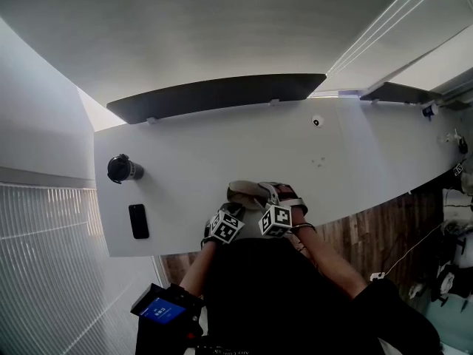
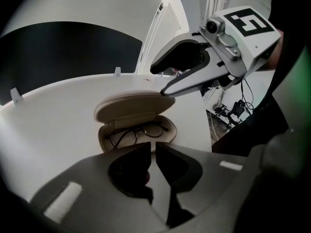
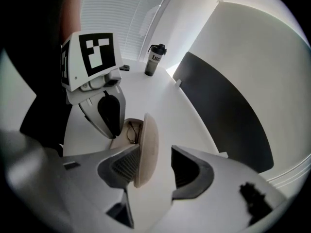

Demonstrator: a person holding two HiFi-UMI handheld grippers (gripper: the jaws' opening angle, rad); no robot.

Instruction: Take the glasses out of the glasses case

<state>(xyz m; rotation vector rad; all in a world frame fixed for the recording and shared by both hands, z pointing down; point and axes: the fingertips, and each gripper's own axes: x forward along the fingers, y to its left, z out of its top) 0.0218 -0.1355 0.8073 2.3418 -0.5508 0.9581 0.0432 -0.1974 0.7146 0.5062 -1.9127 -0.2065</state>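
Note:
A beige glasses case lies open on the white table near its front edge. Its lid stands up, and dark-rimmed glasses lie in the base. My left gripper is shut, its tips just in front of the case's near rim. My right gripper is open, and the raised lid stands edge-on between its jaws, close to the left finger. In the left gripper view, the right gripper reaches the lid's right edge. In the head view, both marker cubes hide most of the case.
A black tumbler and a black phone sit at the table's left end. A dark panel runs along the far edge. A small round white object lies far right. Wooden floor shows beyond the near edge.

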